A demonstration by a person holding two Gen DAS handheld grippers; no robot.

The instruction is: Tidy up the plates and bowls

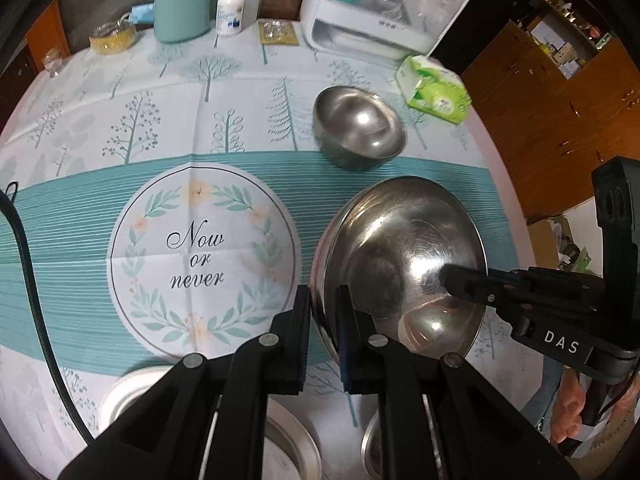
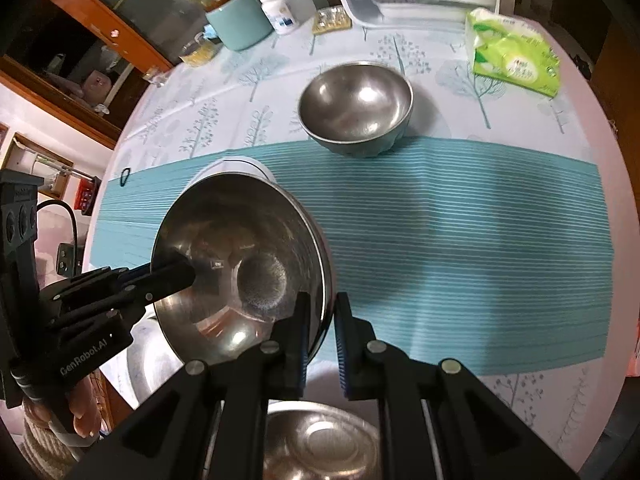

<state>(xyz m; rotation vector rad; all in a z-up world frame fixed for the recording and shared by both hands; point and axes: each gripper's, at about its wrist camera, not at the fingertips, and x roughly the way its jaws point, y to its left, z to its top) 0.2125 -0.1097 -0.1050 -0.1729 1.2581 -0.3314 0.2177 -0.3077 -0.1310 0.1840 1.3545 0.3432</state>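
A large steel bowl (image 1: 400,248) (image 2: 240,240) hangs tilted above the teal-striped tablecloth, held by opposite edges. My left gripper (image 1: 324,320) is shut on its left rim, one finger inside and one outside. My right gripper (image 2: 322,320) is shut on its right rim the same way. Each gripper also shows in the other's view: the right gripper (image 1: 448,276) reaches in from the right, the left gripper (image 2: 188,276) from the left. A smaller steel bowl (image 1: 358,126) (image 2: 356,106) stands upright farther back on the cloth. Below the fingers lie a white plate (image 1: 120,400) and a steel dish (image 2: 320,440).
A green tissue pack (image 1: 434,90) (image 2: 512,54) lies behind the small bowl near the round table's right edge. A white appliance (image 1: 384,4), a teal canister (image 1: 182,8) and a pill bottle (image 1: 230,10) line the back. A black cable (image 1: 28,260) runs along the left.
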